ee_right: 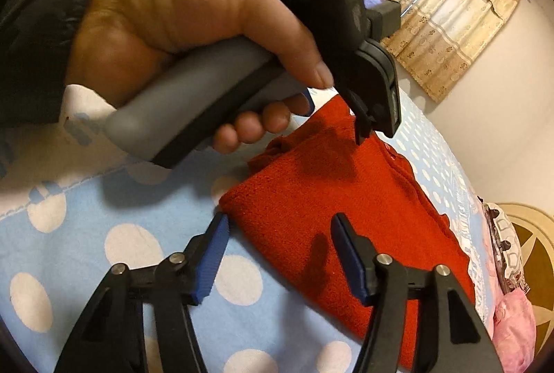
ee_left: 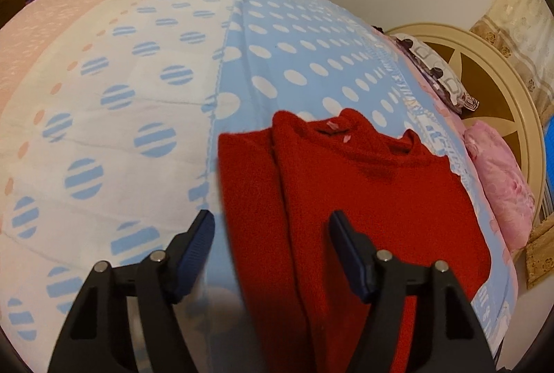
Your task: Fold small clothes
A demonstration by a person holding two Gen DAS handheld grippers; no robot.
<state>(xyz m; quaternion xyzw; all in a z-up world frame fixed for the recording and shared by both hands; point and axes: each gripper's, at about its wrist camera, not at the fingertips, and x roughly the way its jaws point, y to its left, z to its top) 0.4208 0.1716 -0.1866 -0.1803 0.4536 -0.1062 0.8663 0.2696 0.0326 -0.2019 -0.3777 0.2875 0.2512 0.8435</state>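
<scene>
A small red knit sweater point(ee_left: 349, 200) lies on the bed, partly folded lengthwise, neck end away from me with a pink label showing. My left gripper point(ee_left: 271, 227) is open and hovers just above its near left edge, holding nothing. In the right wrist view the sweater point(ee_right: 329, 207) lies ahead. My right gripper point(ee_right: 280, 227) is open and empty, above the sweater's near corner. The left gripper's body point(ee_right: 346, 44) and the hand holding it hang above the sweater's far end.
The bed has a light blue cover with white dots point(ee_left: 297, 37) and a white part with striped dots point(ee_left: 104, 103). Pink and patterned pillows point(ee_left: 498, 179) lie by the round headboard point(ee_left: 502, 72). Curtains point(ee_right: 446, 2) hang on the wall.
</scene>
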